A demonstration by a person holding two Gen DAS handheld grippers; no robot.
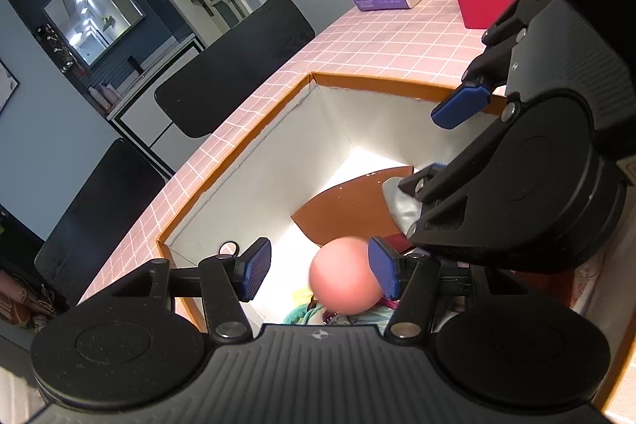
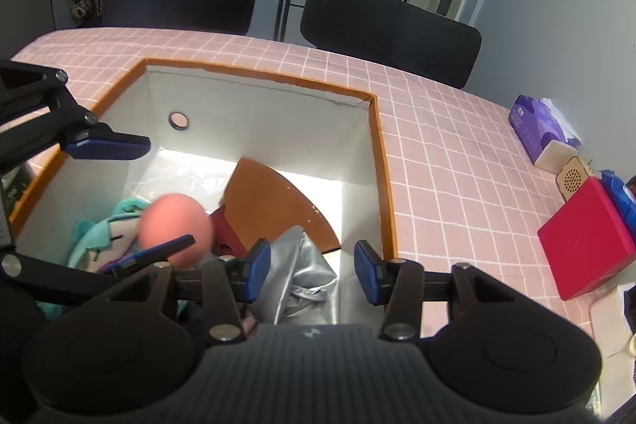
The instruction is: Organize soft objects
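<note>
Clearly both grippers hang over the open box (image 2: 381, 153), pointing down into it. The left gripper (image 1: 320, 273), at the bottom centre of its own view, has its jaws apart; a blurred pink ball (image 1: 344, 277) sits between the blue pads, close against the right-hand one, and I cannot tell whether it is touching or already dropping free. In the right wrist view the same ball (image 2: 177, 221) shows at lower left, above a teal plush toy (image 2: 95, 237) lying in the box. The right gripper (image 2: 312, 271) is also spread, with a crumpled silver pouch (image 2: 302, 265) beneath its left pad, apparently not pinched. An orange card flap (image 2: 274, 201) leans across the box floor behind these things.

Outward, the box rests on a pink checked tablecloth (image 2: 437, 130). A purple tissue pack (image 2: 540, 130) and a red box (image 2: 584, 245) lie at the right of the frame, and black chairs (image 2: 389, 26) stand beyond the table.

My reading is that this is the release step, soft items going into the box. Next, each gripper needs to lift clear of the rim without snagging the pouch or toy, then seek whatever soft thing remains outside; none shows here.
</note>
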